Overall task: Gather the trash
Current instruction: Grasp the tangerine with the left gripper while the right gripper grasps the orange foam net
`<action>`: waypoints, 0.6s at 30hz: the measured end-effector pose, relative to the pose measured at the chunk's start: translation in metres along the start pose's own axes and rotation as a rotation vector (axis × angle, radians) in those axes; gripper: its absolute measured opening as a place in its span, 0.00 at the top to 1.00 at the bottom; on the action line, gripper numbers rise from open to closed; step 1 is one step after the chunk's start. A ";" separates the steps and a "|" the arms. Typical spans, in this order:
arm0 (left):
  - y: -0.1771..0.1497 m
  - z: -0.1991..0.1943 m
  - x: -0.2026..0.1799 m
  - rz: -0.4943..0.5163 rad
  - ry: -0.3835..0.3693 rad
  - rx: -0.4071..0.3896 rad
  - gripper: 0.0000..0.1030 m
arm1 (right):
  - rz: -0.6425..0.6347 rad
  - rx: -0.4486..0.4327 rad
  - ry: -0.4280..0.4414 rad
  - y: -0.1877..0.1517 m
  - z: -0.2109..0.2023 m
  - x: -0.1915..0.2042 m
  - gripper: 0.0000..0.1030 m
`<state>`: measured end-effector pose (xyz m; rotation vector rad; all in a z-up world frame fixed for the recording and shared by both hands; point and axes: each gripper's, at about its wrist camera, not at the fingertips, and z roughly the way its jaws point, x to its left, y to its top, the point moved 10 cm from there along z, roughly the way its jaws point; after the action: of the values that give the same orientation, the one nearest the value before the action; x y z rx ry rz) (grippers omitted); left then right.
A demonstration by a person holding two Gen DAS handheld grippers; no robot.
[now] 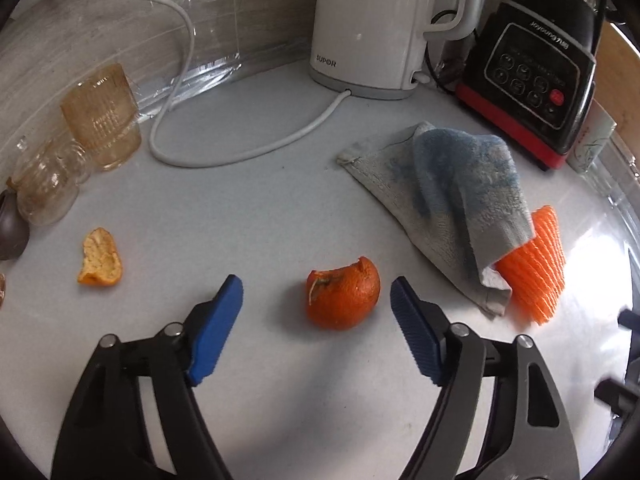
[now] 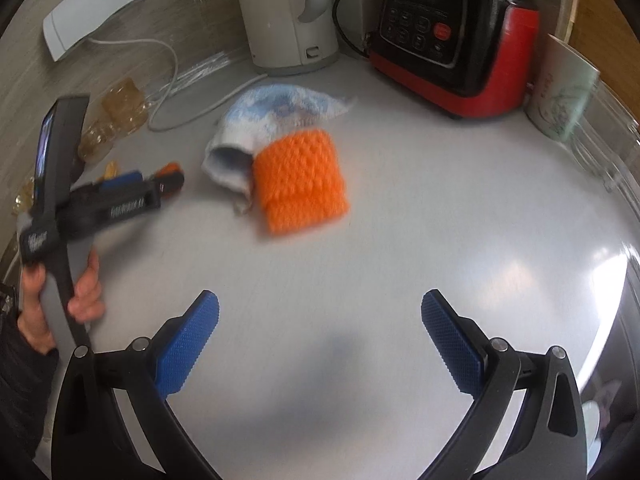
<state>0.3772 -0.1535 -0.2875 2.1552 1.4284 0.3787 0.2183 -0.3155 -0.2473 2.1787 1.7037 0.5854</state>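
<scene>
A large piece of orange peel (image 1: 343,298) lies on the white counter, between the open blue pads of my left gripper (image 1: 316,292), untouched. A smaller peel piece (image 1: 100,257) lies to the left. An orange foam fruit net (image 1: 536,266) lies at the right, partly under a grey-blue cloth (image 1: 452,196). In the right wrist view, my right gripper (image 2: 320,300) is open and empty above bare counter, with the orange net (image 2: 300,180) and the cloth (image 2: 276,112) ahead. The left gripper (image 2: 132,188) shows at the left, held by a hand.
A white kettle (image 1: 372,24) with its cable (image 1: 240,152) and a black-red blender base (image 1: 536,76) stand at the back. Amber glasses (image 1: 102,116) stand at the left. A paper cup (image 2: 560,92) stands at the right by a clear container's edge.
</scene>
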 end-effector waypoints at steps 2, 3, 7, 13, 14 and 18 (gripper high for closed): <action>0.000 0.003 -0.002 -0.003 0.009 0.003 0.36 | -0.015 -0.005 0.004 0.014 0.010 0.000 0.02; 0.000 0.003 -0.002 -0.002 0.015 -0.002 0.38 | -0.024 -0.009 0.006 0.021 0.015 0.000 0.02; 0.000 0.003 -0.004 0.000 0.017 -0.011 0.49 | -0.046 -0.013 0.048 0.044 0.035 0.004 0.02; 0.002 0.003 -0.009 0.006 0.003 -0.011 0.68 | -0.072 -0.004 0.072 0.058 0.059 0.011 0.07; 0.003 0.002 -0.009 0.008 0.002 -0.012 0.69 | -0.082 0.001 0.078 0.057 0.061 0.013 0.19; 0.002 -0.005 -0.015 0.033 -0.004 -0.030 0.72 | -0.096 0.008 0.096 0.050 0.058 0.018 0.58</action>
<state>0.3707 -0.1665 -0.2815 2.1565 1.3786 0.4055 0.2931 -0.3097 -0.2711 2.0913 1.8510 0.6682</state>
